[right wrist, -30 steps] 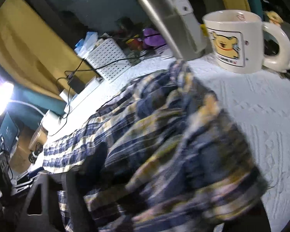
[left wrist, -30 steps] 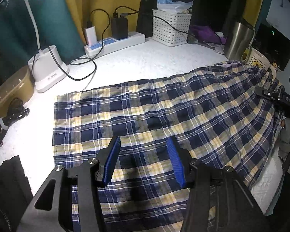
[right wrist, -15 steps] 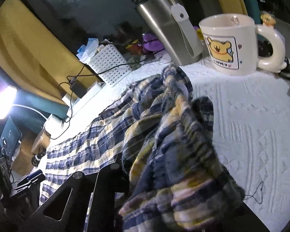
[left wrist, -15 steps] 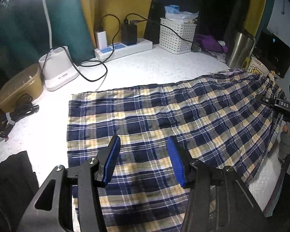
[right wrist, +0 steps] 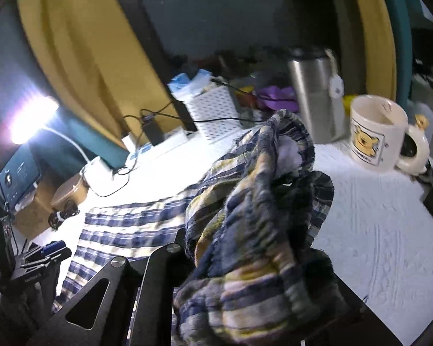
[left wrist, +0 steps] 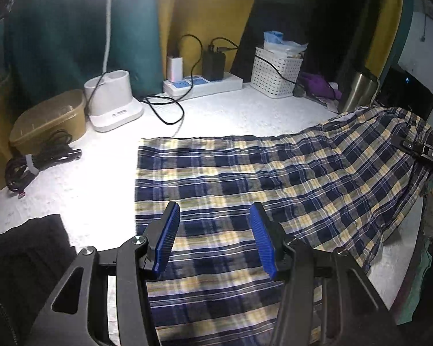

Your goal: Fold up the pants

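The waistband end of the pants is lifted for the fold.

The pants (left wrist: 245,178) are spread on the white table (left wrist: 216,115), in front of the power strip (left wrist: 205,85). The right gripper (right wrist: 259,259) is clamped on the bunched waistband; the left gripper (left wrist: 213,239) is held half open and empty above the cloth. Next, the raised end probably must be carried over toward the hem.

The right tongs (left wrist: 431,155) body reads "DAS".
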Demonstrator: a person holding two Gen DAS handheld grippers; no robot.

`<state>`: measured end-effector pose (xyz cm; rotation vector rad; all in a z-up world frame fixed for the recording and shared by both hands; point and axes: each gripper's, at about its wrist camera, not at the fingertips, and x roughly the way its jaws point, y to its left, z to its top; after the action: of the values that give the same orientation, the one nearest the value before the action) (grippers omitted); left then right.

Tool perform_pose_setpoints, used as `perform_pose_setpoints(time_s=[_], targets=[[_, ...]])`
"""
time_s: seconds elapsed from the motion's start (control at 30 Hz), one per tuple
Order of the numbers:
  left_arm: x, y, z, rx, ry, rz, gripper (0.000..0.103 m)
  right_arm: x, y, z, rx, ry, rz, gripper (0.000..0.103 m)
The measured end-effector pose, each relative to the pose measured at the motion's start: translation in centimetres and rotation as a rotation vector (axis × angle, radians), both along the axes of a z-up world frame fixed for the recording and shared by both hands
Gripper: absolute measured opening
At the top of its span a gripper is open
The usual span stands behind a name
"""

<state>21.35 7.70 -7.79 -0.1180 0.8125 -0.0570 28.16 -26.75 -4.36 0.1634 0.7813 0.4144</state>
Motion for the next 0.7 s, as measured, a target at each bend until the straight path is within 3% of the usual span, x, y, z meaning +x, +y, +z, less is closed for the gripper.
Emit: perform_pose_setpoints(time_s=[0.3, 0.7], targets=[[-1.9, 3.1, 0.2, 0.010, -0.048, -0.004, 0.050, -1.6, 6.4, 1.4, -0.054, -0.022, 0.105, 0.016], [-4.3, 8.1, -0.8, -0.014, -0.058, 0.032, 0.050, -2.4, 17.7, -1.2, -0.134, 0.036, 0.295, 0.016]])
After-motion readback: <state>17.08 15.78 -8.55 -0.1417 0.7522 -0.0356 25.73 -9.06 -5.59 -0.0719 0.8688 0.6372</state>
